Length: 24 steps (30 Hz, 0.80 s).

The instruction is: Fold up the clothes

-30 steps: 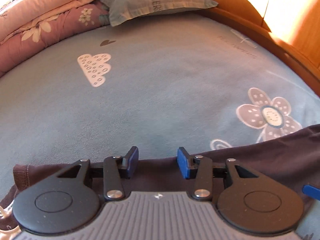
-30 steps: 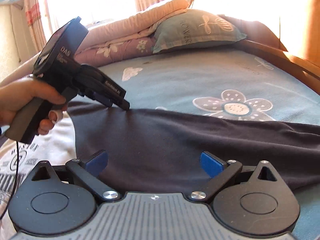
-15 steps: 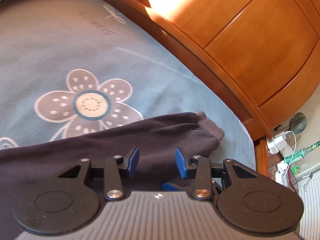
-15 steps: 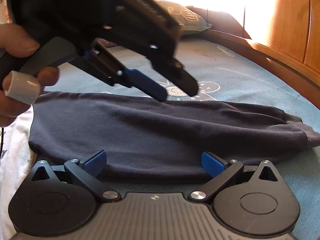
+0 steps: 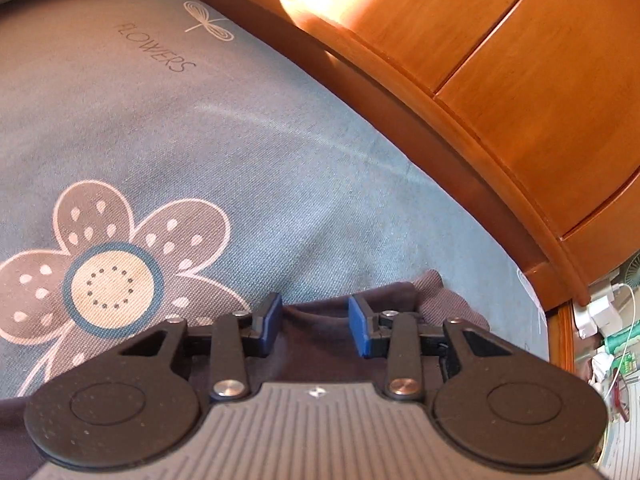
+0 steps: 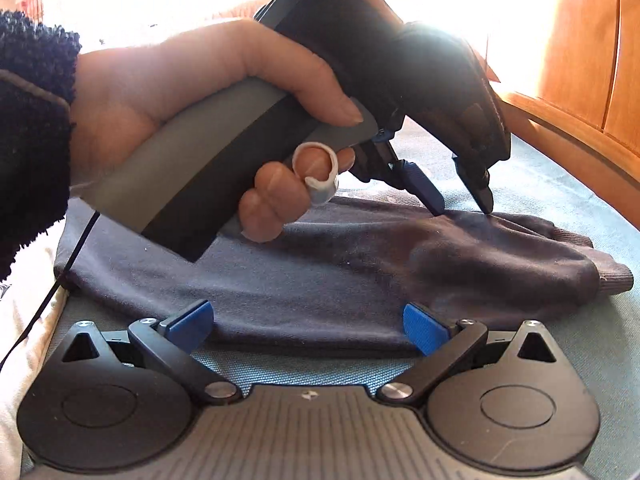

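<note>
While the dark sleeve (image 6: pixel 360 276) is lying flat across the bed (image 5: pixel 280 168), the left claw (image 6: pixel 464 200) is narrowing over its cuff end, pads not yet pinching cloth, likely to fold it inward. The right claw (image 6: pixel 308 326) is waiting spread wide at the near edge. The sheet is reading "FLOWERS".

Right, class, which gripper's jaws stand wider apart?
The right gripper, pads wide at the dark garment's near edge; the left gripper's narrower jaws have just been closing, garment fabric between them unpinched.
</note>
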Motion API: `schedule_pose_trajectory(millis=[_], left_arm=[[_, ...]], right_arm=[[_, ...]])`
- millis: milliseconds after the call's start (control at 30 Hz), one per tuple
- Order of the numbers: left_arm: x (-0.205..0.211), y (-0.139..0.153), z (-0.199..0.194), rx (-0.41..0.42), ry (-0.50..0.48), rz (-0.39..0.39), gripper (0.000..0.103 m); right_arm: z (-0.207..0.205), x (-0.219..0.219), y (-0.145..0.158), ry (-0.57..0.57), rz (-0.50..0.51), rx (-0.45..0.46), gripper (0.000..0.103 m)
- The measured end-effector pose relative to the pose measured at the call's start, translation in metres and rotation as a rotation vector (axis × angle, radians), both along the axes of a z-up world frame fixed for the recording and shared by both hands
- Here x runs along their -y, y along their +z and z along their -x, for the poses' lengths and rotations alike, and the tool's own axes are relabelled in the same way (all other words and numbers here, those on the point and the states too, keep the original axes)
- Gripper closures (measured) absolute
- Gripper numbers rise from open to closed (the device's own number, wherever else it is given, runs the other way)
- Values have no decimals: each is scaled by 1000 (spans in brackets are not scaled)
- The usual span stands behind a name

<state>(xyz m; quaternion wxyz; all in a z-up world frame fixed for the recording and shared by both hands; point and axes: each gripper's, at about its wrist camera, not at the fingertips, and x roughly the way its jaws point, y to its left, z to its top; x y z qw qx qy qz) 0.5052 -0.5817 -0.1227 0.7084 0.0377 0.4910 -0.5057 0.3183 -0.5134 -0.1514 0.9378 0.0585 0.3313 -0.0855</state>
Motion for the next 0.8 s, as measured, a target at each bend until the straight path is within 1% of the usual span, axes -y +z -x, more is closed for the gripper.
schedule_pose_trajectory(millis=[67,100,133,233,267,300,367,433,533,600,667,733,767,800], left_arm=[[-8,7,8,-13,-35,40,67],[-12,11,12,-32,-61,55,65],[-14,12,17,-52,-85,61,62],[-3,3,25,-93,-149,4,60],[2,-2,26,-92,-158,-24,60],[8,-9,24,-88,-146,-42,62],[14,-16,15,-115,-111,4,59],[22,-17,10,-93,-81,19,64],[36,-13,14,-15,-107,10,63],[38,-9,18,10,-116,-10,64],[36,-3,21,17,-117,-24,65],[27,5,24,2,-148,-3,64],[22,9,26,-7,-168,14,63],[17,13,28,-16,-187,30,58]], right_arm=[[-1,-3,-1,5,22,-7,0],[-1,-3,-1,5,19,-6,0],[-1,-2,-1,6,17,-6,0],[-1,-3,-2,5,17,-4,0],[-2,-3,-2,5,21,-5,0],[-2,-4,-2,5,23,-6,0],[-3,-3,-2,5,18,-6,0],[-3,-3,-3,7,15,-5,0],[-4,-4,-3,7,18,-6,0],[-4,-4,-3,7,19,-5,0],[-5,-5,-4,7,20,-4,0],[-6,-5,-4,7,21,-3,0],[-6,-5,-4,9,21,-2,0],[-6,-5,-4,11,19,0,0]])
